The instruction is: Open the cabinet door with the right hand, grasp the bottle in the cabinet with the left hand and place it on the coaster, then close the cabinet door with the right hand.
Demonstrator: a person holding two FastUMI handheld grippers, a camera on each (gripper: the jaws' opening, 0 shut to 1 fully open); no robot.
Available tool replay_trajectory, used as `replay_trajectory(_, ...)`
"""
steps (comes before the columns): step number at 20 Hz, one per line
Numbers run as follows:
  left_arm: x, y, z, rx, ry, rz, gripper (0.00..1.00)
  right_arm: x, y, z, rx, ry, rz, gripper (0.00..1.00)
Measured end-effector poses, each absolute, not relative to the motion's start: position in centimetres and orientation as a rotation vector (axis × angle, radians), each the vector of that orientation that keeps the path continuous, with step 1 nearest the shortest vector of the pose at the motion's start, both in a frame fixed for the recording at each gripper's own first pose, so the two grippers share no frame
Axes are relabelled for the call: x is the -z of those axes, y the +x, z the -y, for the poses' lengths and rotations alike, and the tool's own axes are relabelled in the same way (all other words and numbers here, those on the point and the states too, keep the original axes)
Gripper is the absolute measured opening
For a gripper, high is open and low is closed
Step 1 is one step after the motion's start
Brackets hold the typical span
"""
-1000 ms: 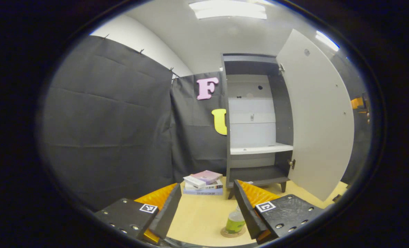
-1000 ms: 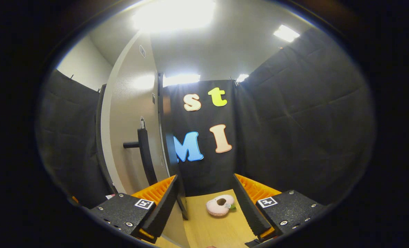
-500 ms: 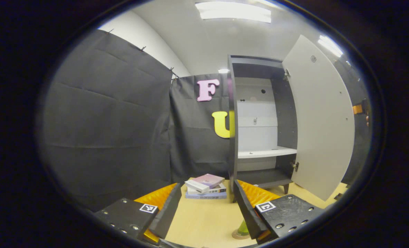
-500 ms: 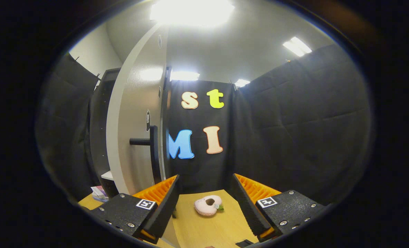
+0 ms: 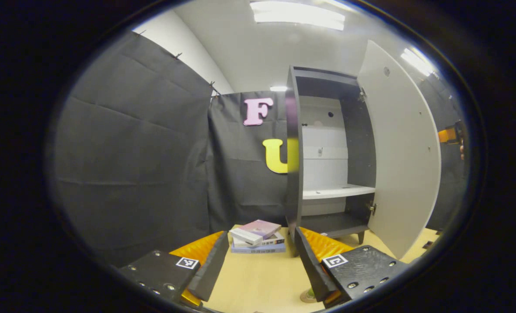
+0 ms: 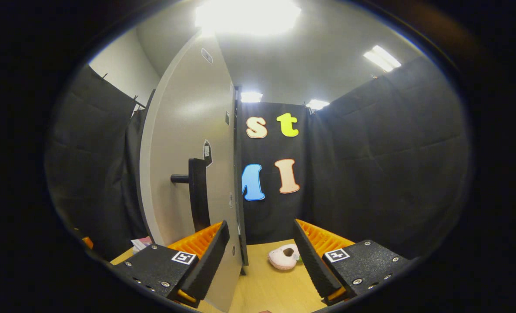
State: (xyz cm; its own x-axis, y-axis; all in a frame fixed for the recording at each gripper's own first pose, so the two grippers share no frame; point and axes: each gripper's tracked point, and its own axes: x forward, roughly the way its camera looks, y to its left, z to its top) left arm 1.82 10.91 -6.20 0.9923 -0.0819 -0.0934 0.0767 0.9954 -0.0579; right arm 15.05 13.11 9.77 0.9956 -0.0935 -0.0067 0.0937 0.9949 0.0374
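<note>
Bottle (image 5: 311,292): stands on the coaster (image 5: 306,298) on the wooden table (image 5: 258,278), at the bottom edge of the left gripper view, mostly hidden behind a finger (image 5: 312,265) of the left gripper (image 5: 258,261); only a green sliver and part of the coaster's rim show. Left gripper: jaws spread wide, holding nothing, with bare tabletop in the gap between the fingers. Cabinet (image 5: 327,152): dark frame, pale back panel, one pale shelf (image 5: 338,191) with nothing visible on it, standing on short legs just beyond the left gripper. Cabinet door (image 5: 401,152): swung open, hinged on the cabinet's right side, its free edge reaching toward the right rim of the view. Stack of books (image 5: 256,237): lies on the table beside the cabinet's left foot, apart from the bottle. Right gripper (image 6: 258,256): jaws wide apart and empty, in front of the door's outer face (image 6: 184,152), not touching it; the door's free edge runs down between the two fingers. Handle (image 6: 197,195): dark upright bar on the outer face, above the gripper's nearer finger (image 6: 206,261), with open room around it. Pink doughnut-shaped toy (image 6: 284,256): lies on the table past the door's edge. Right gripper seen from the left gripper view (image 5: 451,135): small, cut off past the door's edge; its jaws cannot be made out there.
</note>
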Motion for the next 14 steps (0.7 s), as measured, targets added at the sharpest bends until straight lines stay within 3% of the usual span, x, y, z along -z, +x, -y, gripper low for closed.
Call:
replay_trajectory(2, 6.5, 2.1, -11.6, 0.083, -0.056, -0.097, 0.82, -9.7, 15.2, -14.6, 0.079, 0.047, -0.004, 0.92)
replay_trajectory(3, 6.6, 2.2, -12.1, 0.084, -0.058, -0.098, 0.87, -9.7, 15.3, -15.4, 0.071, 0.048, -0.003, 0.92)
replay_trajectory(4, 6.8, 2.2, -12.5, 0.086, -0.06, -0.102, 0.82, -9.7, 15.4, -16.1, 0.065, 0.048, 0.0, 0.92)
replay_trajectory(5, 6.8, 2.3, -12.9, 0.086, -0.062, -0.103, 0.87, -9.8, 15.4, -16.7, 0.06, 0.048, 0.005, 0.92)
replay_trajectory(9, 6.7, 2.5, -14.8, 0.078, -0.051, -0.1, 0.82, -9.6, 15.9, -19.2, 0.036, 0.058, 0.016, 0.92)
replay_trajectory(10, 6.8, 2.6, -15.2, 0.075, -0.05, -0.098, 0.87, -9.7, 16.3, -19.9, 0.025, 0.061, 0.016, 0.92)
replay_trajectory(14, 6.8, 2.8, -16.6, 0.064, -0.05, -0.097, 0.87, -9.5, 17.5, -23.1, -0.026, 0.062, 0.018, 0.92)
